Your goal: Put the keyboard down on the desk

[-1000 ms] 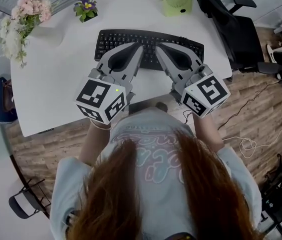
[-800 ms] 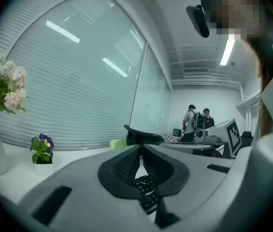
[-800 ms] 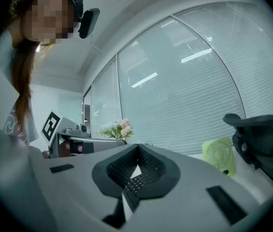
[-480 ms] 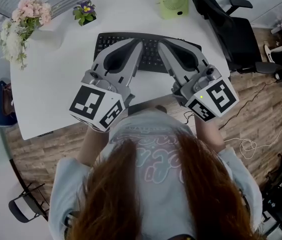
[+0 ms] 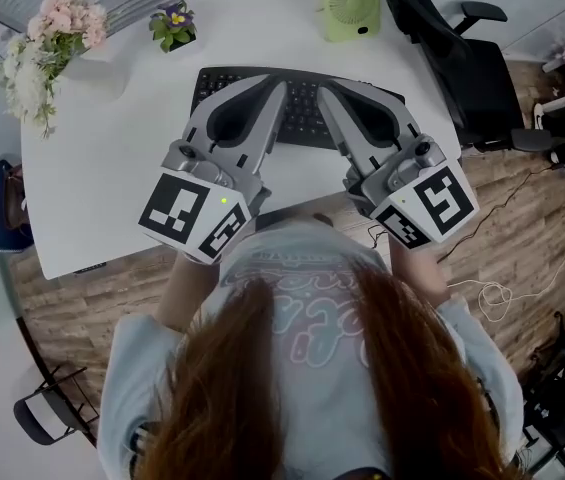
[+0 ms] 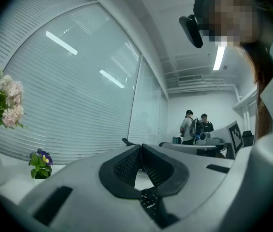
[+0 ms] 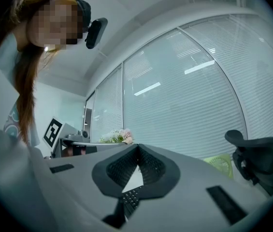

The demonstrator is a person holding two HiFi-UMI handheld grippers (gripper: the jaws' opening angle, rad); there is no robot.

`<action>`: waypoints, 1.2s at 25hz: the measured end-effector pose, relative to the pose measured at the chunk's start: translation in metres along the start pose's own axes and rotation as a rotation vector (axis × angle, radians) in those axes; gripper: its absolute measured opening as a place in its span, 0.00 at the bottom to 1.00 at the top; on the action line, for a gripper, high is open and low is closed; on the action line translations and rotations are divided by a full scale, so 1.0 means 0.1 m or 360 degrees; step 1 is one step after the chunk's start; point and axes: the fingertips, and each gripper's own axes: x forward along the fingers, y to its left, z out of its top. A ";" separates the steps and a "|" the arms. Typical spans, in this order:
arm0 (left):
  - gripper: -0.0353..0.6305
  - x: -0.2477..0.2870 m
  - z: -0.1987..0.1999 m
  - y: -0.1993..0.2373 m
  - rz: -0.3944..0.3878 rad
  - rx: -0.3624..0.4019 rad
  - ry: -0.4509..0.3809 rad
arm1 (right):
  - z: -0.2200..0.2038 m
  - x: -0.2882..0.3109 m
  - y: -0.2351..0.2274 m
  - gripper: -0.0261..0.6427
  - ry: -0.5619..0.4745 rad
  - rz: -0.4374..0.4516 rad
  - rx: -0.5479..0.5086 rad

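Holding both tools out side by side, the person is angling them inward, with the marker cubes nearest the chest and the jaws pointing far. The grey left tool [image 5: 279,87] and the grey right tool [image 5: 323,89] are both clenched, tips meeting and pads pinching nothing. Keys are showing beneath them through the hollow between the jaws.

Under both sets of tips, the flat black keyboard [image 5: 302,116] appears to be lying level on the white desk [image 5: 112,168], as the task wants. This is fitting either tools coming off a laid-down keyboard or tools arriving to take it up. Either way, the closed tips are needing to avoid nudging it. Beyond, a square green fan [image 5: 352,4] is standing at the far edge.
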 end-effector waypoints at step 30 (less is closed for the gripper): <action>0.08 0.00 -0.08 0.04 -0.0101 -0.0043 -0.0022 | -0.16 0.02 -0.05 0.04 0.0021 -0.0131 -0.0013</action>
